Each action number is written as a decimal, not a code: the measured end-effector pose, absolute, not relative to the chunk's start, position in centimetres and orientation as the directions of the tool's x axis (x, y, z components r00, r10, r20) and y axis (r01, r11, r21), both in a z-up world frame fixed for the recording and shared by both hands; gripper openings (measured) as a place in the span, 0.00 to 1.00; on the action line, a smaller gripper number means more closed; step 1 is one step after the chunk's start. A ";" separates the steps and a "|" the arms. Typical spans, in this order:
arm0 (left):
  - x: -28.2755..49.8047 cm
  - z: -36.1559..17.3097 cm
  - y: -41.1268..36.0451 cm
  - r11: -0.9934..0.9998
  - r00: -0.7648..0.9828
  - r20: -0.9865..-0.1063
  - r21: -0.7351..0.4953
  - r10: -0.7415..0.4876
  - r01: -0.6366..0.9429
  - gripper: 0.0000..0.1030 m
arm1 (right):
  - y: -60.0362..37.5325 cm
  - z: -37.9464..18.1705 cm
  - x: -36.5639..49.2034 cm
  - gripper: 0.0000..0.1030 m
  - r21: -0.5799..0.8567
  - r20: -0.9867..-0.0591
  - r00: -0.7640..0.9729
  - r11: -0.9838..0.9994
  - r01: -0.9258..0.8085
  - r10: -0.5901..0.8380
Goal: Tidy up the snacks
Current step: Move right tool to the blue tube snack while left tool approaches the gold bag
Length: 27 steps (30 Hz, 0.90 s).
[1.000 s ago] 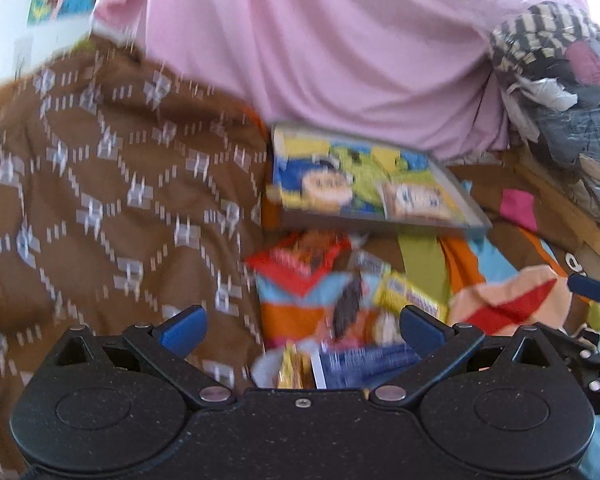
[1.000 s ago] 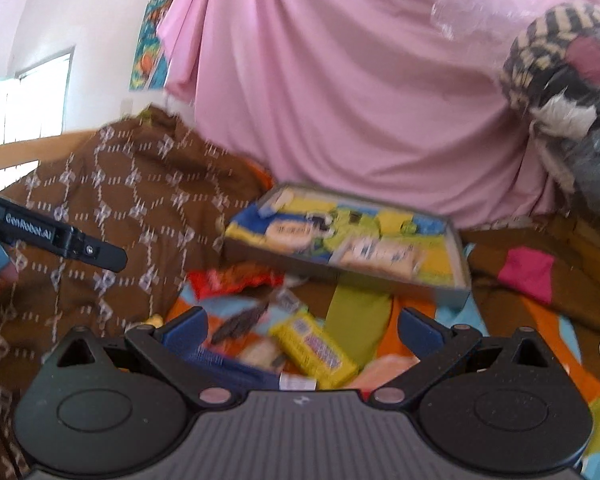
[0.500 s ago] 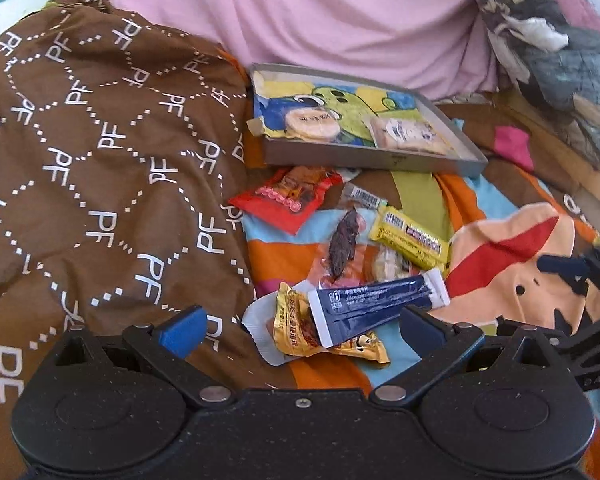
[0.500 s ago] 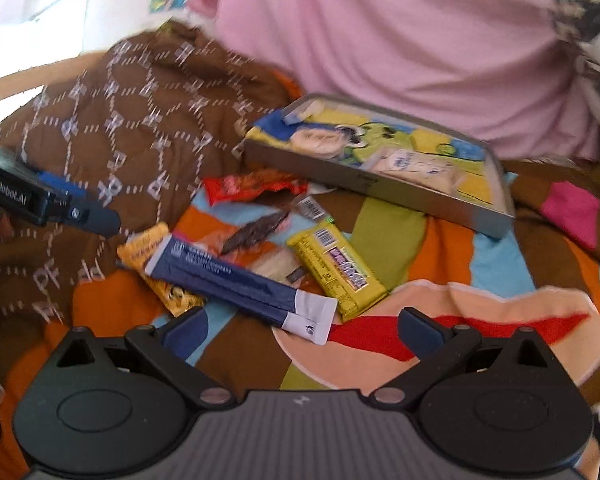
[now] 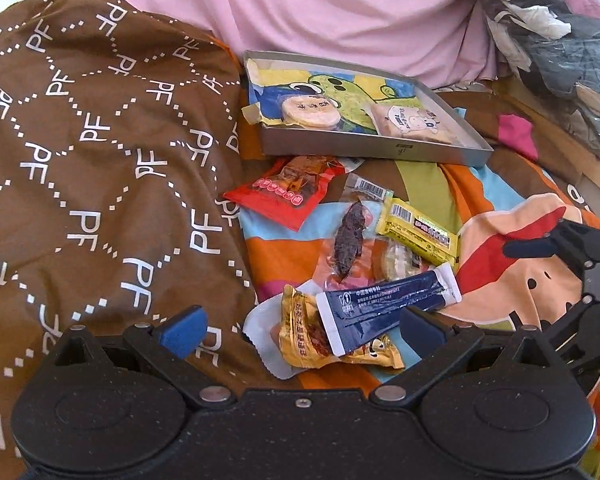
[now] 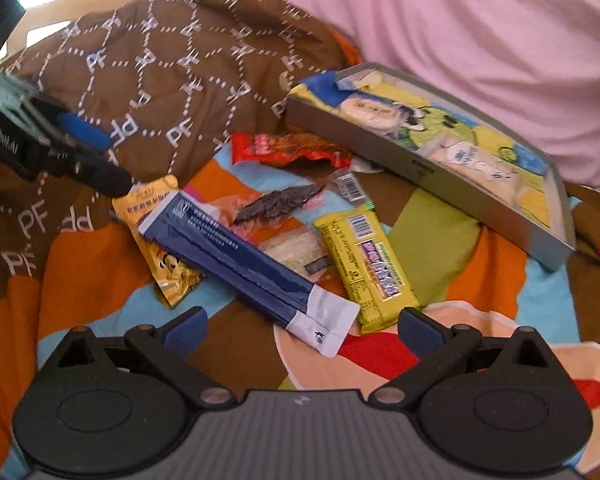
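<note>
Pink fabric (image 5: pixel 340 12) is hanging across the back, and a brown blanket (image 5: pixel 100 152) printed with white letters is lying bunched beside a bright cartoon bedsheet (image 5: pixel 512 280). A shallow grey tray (image 5: pixel 380 151) is sitting at the far side of the sheet, holding a round wrapped biscuit (image 5: pixel 310 111) and a pale square packet (image 5: pixel 414 124) on its cartoon lining. Loose snacks are lying in a heap just in front of the tray: a red packet (image 5: pixel 284 194) nearest it, a clear wrapper with a dark dried piece (image 5: pixel 348 238), a yellow bar (image 6: pixel 364 264), and a long navy-and-white sachet (image 6: pixel 244 264) resting across a golden-yellow pouch (image 5: pixel 312 336).

The left gripper (image 5: pixel 300 326) is hovering low over the near end of the heap, its jaws standing wide apart around the pouch and the sachet's end without touching them. The right gripper (image 6: pixel 300 326) is hanging over the other side of the heap, jaws likewise spread wide and empty, with the sachet's white end lying between the blue fingertips (image 6: pixel 184 330). Each gripper is showing at the edge of the other's view.
</note>
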<state>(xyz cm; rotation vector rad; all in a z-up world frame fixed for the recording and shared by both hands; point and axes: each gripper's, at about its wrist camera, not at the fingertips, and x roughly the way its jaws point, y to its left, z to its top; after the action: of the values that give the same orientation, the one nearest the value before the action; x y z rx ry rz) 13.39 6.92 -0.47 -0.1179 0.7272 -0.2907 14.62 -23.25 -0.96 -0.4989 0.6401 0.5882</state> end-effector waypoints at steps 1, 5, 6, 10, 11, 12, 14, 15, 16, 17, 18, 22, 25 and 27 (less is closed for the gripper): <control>13.6 -0.5 7.0 0.952 0.708 -0.636 -0.215 -0.307 0.219 0.99 | -23.1 -1.2 14.9 1.00 -0.249 -0.677 0.648 0.720 -0.648 0.349; 14.5 -0.7 7.6 0.946 0.710 -0.628 -0.252 -0.320 0.204 0.99 | -22.3 -1.8 15.9 1.00 -0.253 -0.709 0.603 0.666 -0.702 0.366; 14.7 -0.8 7.7 0.945 0.710 -0.627 -0.257 -0.321 0.201 0.99 | -22.0 -2.0 16.2 1.00 -0.259 -0.720 0.588 0.643 -0.721 0.369; 15.5 -0.9 8.3 0.938 0.708 -0.621 -0.287 -0.337 0.196 0.99 | -20.9 -2.8 17.7 1.00 -0.280 -0.758 0.536 0.557 -0.782 0.372; 15.7 -1.0 8.4 0.935 0.707 -0.618 -0.295 -0.344 0.198 0.99 | -20.7 -2.9 18.1 1.00 -0.277 -0.764 0.525 0.544 -0.792 0.375; 15.9 -1.0 8.5 0.933 0.707 -0.615 -0.299 -0.350 0.202 0.99 | -20.6 -3.0 18.5 0.99 -0.273 -0.771 0.514 0.535 -0.800 0.375; 16.0 -1.0 8.5 0.933 0.718 -0.600 -0.287 -0.353 0.219 0.99 | -20.4 -3.2 19.2 0.95 -0.248 -0.784 0.488 0.527 -0.812 0.383; 16.0 -0.9 8.4 0.935 0.729 -0.588 -0.267 -0.351 0.234 0.99 | -20.4 -3.3 19.6 0.94 -0.227 -0.792 0.471 0.530 -0.817 0.388; 16.0 -0.8 8.2 0.938 0.743 -0.573 -0.240 -0.346 0.251 0.99 | -20.4 -3.3 19.8 0.92 -0.214 -0.797 0.462 0.533 -0.818 0.390; 16.0 -0.7 8.0 0.940 0.755 -0.560 -0.214 -0.342 0.267 0.99 | -20.4 -3.4 20.0 0.92 -0.206 -0.802 0.455 0.535 -0.819 0.388; 16.0 -0.6 7.8 0.938 0.762 -0.547 -0.194 -0.347 0.287 0.99 | -20.4 -3.5 20.1 0.92 -0.204 -0.805 0.451 0.534 -0.821 0.385; 16.4 -0.6 7.4 0.919 0.756 -0.523 -0.198 -0.394 0.342 0.99 | -20.4 -3.6 20.2 0.85 -0.198 -0.808 0.444 0.531 -0.824 0.387; 16.7 -0.9 7.4 0.905 0.738 -0.525 -0.221 -0.424 0.363 0.99 | -20.5 -3.5 20.1 0.76 -0.196 -0.811 0.440 0.529 -0.825 0.386; 16.8 -1.0 7.5 0.895 0.724 -0.526 -0.245 -0.446 0.374 0.99 | -20.7 -3.3 19.8 0.73 -0.202 -0.810 0.447 0.535 -0.821 0.379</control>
<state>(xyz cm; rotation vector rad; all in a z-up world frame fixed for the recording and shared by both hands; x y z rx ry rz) 16.79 7.49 -1.05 -0.1246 0.6119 -0.4539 19.79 -20.74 -3.34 -0.6460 0.7880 0.8102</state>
